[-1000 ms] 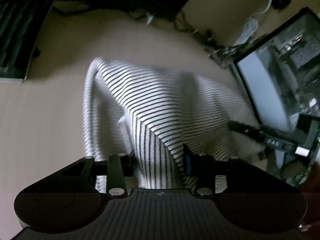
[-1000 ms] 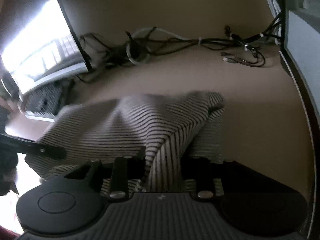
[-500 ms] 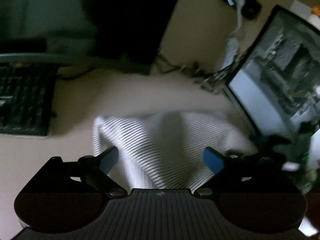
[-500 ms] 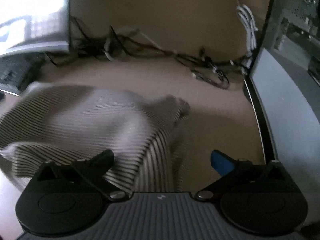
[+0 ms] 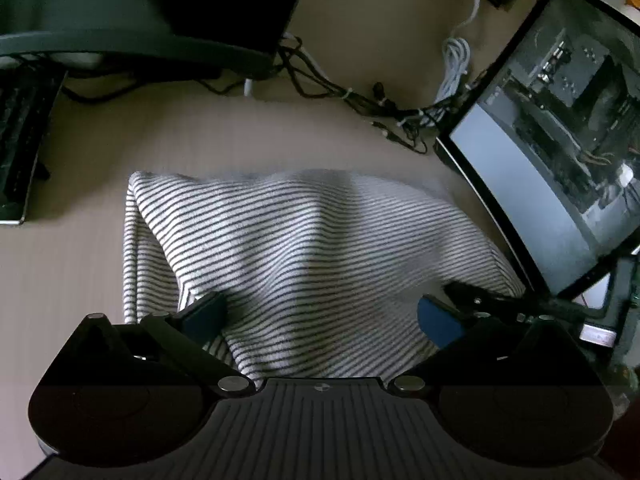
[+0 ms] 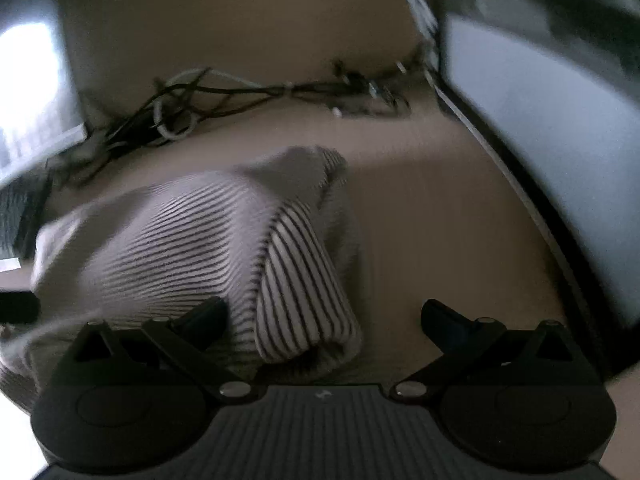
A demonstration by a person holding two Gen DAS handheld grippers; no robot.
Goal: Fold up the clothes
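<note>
A white garment with thin dark stripes (image 5: 312,248) lies in a loosely folded heap on the beige desk (image 5: 80,264). My left gripper (image 5: 320,316) hovers over its near edge. Its jaws are opening wide and the cloth passes below them, free of the blue pads (image 5: 436,322). In the right wrist view the same garment (image 6: 188,248) shows a rolled fold near the lens. My right gripper (image 6: 324,318) stands open over that fold, with neither finger pressing on it. A dark finger of the right gripper (image 5: 484,300) rests at the garment's right edge.
A monitor (image 5: 560,168) stands at the right, close to the garment. A tangle of cables (image 5: 360,96) runs along the back of the desk. A keyboard (image 5: 20,140) lies at the left, under a dark screen stand (image 5: 140,44).
Both grippers were shut on pinched-up folds of the striped cloth a second ago. Both have let go and opened wide. The cloth has dropped and settled flatter on the desk.
</note>
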